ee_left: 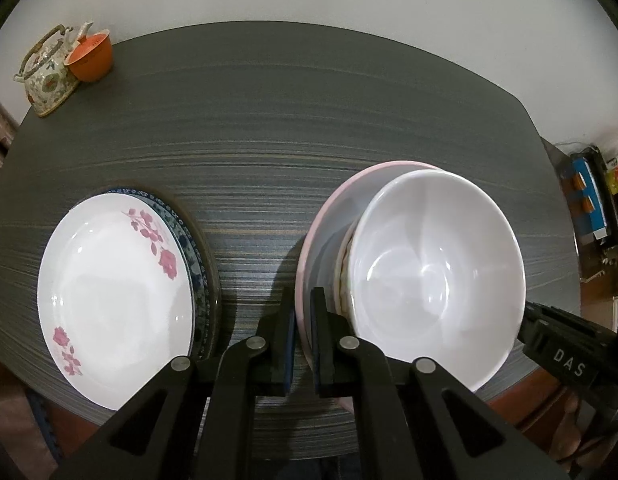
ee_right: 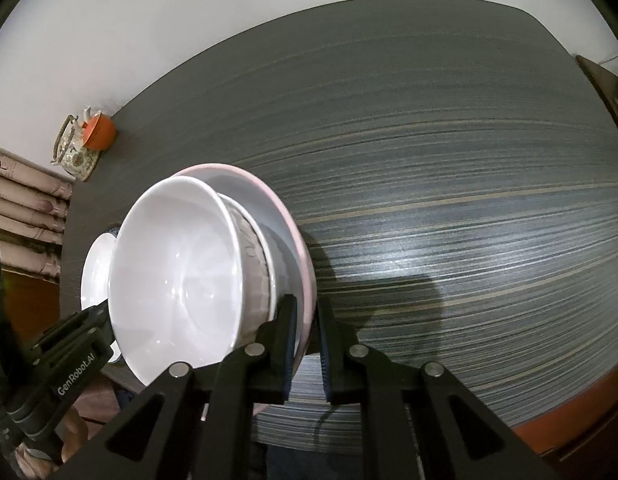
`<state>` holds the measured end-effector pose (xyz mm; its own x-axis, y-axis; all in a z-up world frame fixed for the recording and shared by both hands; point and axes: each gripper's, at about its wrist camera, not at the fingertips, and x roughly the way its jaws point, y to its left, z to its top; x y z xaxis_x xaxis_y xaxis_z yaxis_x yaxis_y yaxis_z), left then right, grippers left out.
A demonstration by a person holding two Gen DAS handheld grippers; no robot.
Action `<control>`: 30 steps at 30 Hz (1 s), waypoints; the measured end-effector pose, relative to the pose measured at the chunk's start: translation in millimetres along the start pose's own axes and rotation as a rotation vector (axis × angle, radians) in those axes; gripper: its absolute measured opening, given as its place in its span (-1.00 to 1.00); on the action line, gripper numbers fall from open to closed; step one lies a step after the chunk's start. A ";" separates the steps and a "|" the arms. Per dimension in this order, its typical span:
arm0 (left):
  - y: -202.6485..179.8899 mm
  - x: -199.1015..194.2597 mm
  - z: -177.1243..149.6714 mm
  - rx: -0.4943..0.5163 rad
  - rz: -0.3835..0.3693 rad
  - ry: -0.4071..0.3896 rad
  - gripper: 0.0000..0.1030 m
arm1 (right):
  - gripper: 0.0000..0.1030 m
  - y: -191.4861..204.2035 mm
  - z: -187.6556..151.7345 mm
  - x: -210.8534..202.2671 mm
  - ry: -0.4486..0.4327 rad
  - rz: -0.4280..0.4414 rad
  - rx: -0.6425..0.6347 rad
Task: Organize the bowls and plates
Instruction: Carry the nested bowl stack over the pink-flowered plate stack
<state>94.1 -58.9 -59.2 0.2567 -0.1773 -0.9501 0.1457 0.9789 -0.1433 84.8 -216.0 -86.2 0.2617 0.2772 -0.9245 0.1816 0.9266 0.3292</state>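
Bowls first: I see a white bowl (ee_left: 433,276) nested on a second, patterned bowl (ee_left: 343,268) whose rim just peeks out beneath it, and both sit in a wide pink-rimmed plate (ee_left: 329,220) near the front edge of the dark striped table (ee_left: 269,120). My left gripper (ee_left: 305,340) is clamped narrowly on the plate's left rim, the rim running between its two blue pads. My right gripper (ee_right: 307,344) pinches the same plate on the opposite side, one finger inside the rim and one outside, so both claws are holding the pink-rimmed plate (the two bowls ride inside it). From the left wrist view the right gripper pokes in at the lower right, partly hidden behind the white bowl; from the right wrist view the left one enters at the lower left, with fingers of a hand (ee_right: 75,432) wrapped around its body.

To the left of this stack, well apart from it, a white plate with pink flowers (ee_left: 117,280) lies on top of a blue-patterned plate (ee_left: 189,248), whose edge shows only along the right side. I cannot tell whether the pink-rimmed plate is resting on the table or lifted just off it.

At the far left corner of the table stand a flowered teapot (ee_left: 47,76) and an orange cup (ee_left: 91,58), touching or nearly so.
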 end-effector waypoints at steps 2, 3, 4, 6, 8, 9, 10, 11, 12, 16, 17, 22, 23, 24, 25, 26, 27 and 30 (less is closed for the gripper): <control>2.3 -3.2 -0.2 -0.002 0.001 -0.004 -0.95 | -0.79 2.4 0.9 -1.5 -0.001 -0.001 -0.008; 3.0 -4.9 -0.6 -0.003 0.002 -0.006 -0.95 | -0.79 3.8 0.2 -2.2 -0.004 -0.001 -0.010; 4.9 -7.6 -0.5 -0.005 0.003 -0.010 -0.95 | -0.79 5.9 0.6 -3.6 -0.005 -0.001 -0.012; 7.8 -11.7 0.7 -0.008 0.004 -0.014 -0.95 | -0.79 9.9 2.2 -5.9 -0.006 0.000 -0.017; 11.2 -17.5 2.4 -0.012 0.007 -0.023 -0.95 | -0.79 16.8 3.9 -8.8 -0.009 0.003 -0.024; 12.5 -19.5 3.5 -0.013 0.007 -0.026 -0.95 | -0.79 18.5 4.8 -10.6 -0.010 0.005 -0.027; 16.3 -22.7 2.6 -0.016 0.007 -0.031 -0.95 | -0.79 21.9 5.6 -12.0 -0.011 0.007 -0.030; 20.3 -27.0 3.4 -0.021 0.009 -0.037 -0.95 | -0.79 24.7 7.3 -13.4 -0.013 0.008 -0.033; 21.7 -29.4 4.0 -0.024 0.010 -0.041 -0.95 | -0.79 26.1 8.8 -15.4 -0.014 0.010 -0.037; 34.7 -42.7 5.3 -0.039 0.018 -0.059 -0.95 | -0.79 44.0 14.3 -21.8 -0.018 0.016 -0.060; 41.2 -47.5 5.5 -0.047 0.021 -0.067 -0.95 | -0.79 48.6 14.7 -23.3 -0.021 0.018 -0.067; 63.6 -63.8 5.0 -0.076 0.039 -0.087 -0.96 | -0.79 80.5 15.2 -25.6 -0.022 0.031 -0.105; 70.8 -67.2 3.7 -0.083 0.046 -0.091 -0.96 | -0.79 85.1 14.8 -25.6 -0.021 0.032 -0.108; 75.5 -69.0 3.1 -0.088 0.048 -0.093 -0.96 | -0.79 91.7 14.1 -25.4 -0.020 0.033 -0.117; 79.6 -70.8 2.3 -0.093 0.050 -0.095 -0.96 | -0.79 98.7 12.9 -24.9 -0.019 0.035 -0.126; 85.4 -73.1 0.8 -0.100 0.052 -0.098 -0.96 | -0.79 103.8 12.4 -24.2 -0.016 0.037 -0.131; 92.6 -75.5 -0.7 -0.111 0.055 -0.100 -0.96 | -0.79 110.0 11.8 -23.0 -0.012 0.038 -0.138; 111.6 -81.8 -6.5 -0.136 0.060 -0.106 -0.96 | -0.79 130.0 8.2 -20.6 -0.002 0.039 -0.169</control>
<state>83.2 65.4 0.7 0.3611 -0.1212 -0.9246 -0.0010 0.9915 -0.1303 110.8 -103.3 -22.8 0.2677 0.3138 -0.9110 0.0094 0.9446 0.3282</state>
